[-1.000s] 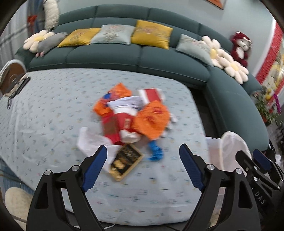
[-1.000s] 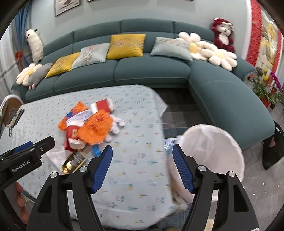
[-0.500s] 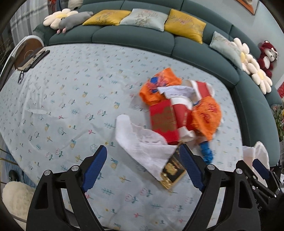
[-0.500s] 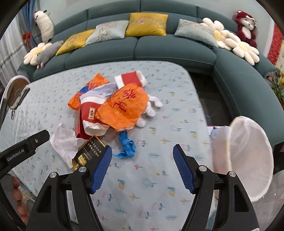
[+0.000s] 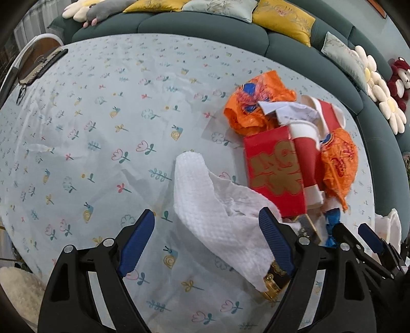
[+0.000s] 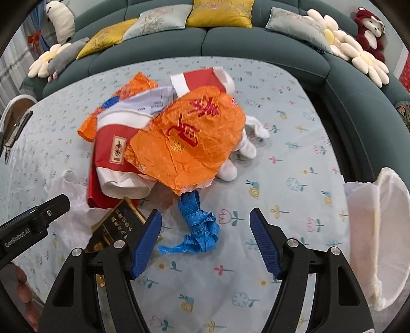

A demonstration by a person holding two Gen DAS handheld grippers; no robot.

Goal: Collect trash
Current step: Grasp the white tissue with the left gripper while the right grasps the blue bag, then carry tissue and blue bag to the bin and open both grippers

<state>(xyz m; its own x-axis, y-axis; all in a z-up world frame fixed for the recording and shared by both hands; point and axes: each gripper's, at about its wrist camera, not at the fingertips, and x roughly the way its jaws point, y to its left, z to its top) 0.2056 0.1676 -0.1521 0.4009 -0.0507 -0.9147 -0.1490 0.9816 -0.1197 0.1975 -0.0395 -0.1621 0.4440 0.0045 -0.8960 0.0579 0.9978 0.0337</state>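
Between the open left gripper fingers: white tissue.

A pale blue floral tablecloth covers the tabletop, snails and tulips printed all over it. Behind it curves a dark teal sofa, lined with yellow cushions and grey-green cushions. Daisy-shaped pillows sit at its right end, beside a red and white teddy bear. At far left, a grey plush toy lies on another daisy.
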